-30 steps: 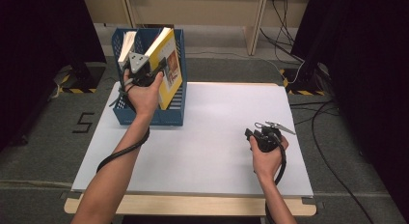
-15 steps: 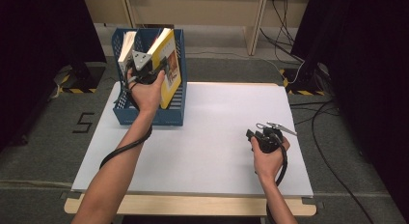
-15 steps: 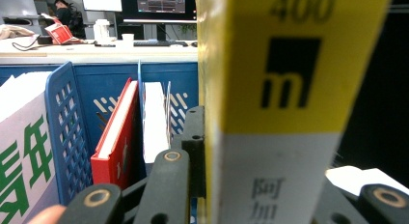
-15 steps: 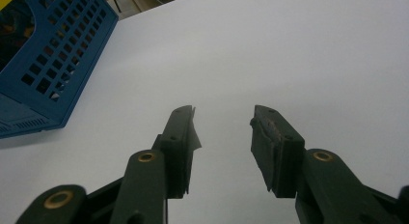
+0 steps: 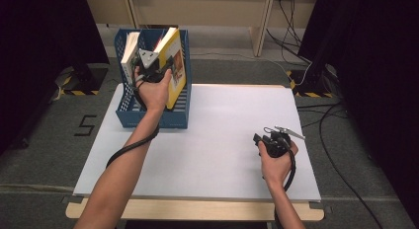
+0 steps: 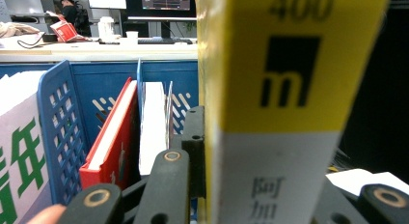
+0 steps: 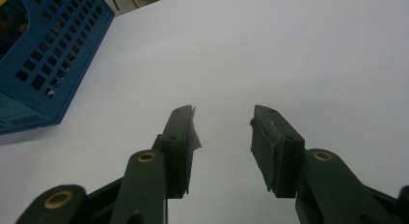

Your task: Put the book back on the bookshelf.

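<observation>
My left gripper is shut on a yellow book, held upright and slightly tilted above the right side of the blue slotted rack. In the left gripper view the book's yellow and white spine sits between my jaws, with one black finger pressed on its left face. My right gripper hovers low over the white table at the right, open with nothing between its fingertips.
The rack holds a white book at its left, a red book and a white one. Its corner lies left of my right gripper. Cables trail on the floor beyond the table.
</observation>
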Demonstrator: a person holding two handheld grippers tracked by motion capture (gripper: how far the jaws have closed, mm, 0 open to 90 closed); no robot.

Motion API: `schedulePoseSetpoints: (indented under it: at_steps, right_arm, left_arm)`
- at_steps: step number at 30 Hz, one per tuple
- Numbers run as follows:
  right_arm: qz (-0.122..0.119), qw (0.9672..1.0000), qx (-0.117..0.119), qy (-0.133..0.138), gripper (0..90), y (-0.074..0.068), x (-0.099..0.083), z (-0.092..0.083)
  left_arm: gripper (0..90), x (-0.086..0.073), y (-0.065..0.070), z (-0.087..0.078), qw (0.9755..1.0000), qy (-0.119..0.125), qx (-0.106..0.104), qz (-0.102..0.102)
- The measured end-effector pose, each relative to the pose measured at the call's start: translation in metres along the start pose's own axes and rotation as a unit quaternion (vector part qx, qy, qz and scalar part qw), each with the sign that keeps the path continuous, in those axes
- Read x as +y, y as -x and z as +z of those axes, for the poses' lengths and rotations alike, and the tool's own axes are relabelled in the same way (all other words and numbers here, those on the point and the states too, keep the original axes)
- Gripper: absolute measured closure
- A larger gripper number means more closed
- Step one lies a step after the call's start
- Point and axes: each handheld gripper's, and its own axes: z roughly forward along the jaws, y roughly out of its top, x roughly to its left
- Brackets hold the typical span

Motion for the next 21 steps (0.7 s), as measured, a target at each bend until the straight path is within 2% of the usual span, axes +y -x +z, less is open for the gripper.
schedulePoseSetpoints:
  at_steps: [5, 9, 14, 15, 21]
  right_arm:
    - [0.008, 1.0000, 0.001, -0.004, 60.1, -0.001, -0.001, 0.000]
    - [0.000, 1.0000, 0.001, -0.002, 60.0, 0.002, -0.002, 0.001]
    - [0.006, 1.0000, 0.000, -0.007, 60.0, 0.000, -0.004, 0.002]
    - [-0.003, 1.0000, 0.002, -0.004, 60.0, 0.001, -0.004, 0.003]
    - [0.000, 1.0000, 0.001, -0.008, 60.0, 0.001, -0.005, 0.004]
  left_arm:
    - [74.6, -0.002, 0.000, 0.005, 1.0000, -0.001, 0.004, 0.002]
    - [74.6, -0.004, 0.001, 0.008, 1.0000, 0.001, 0.002, 0.004]
    - [74.6, -0.009, 0.002, 0.012, 1.0000, -0.001, 0.003, 0.002]
    - [74.6, -0.010, 0.002, 0.012, 1.0000, -0.001, 0.004, 0.002]
    - [74.5, -0.016, 0.005, 0.016, 1.0000, -0.003, 0.005, 0.003]
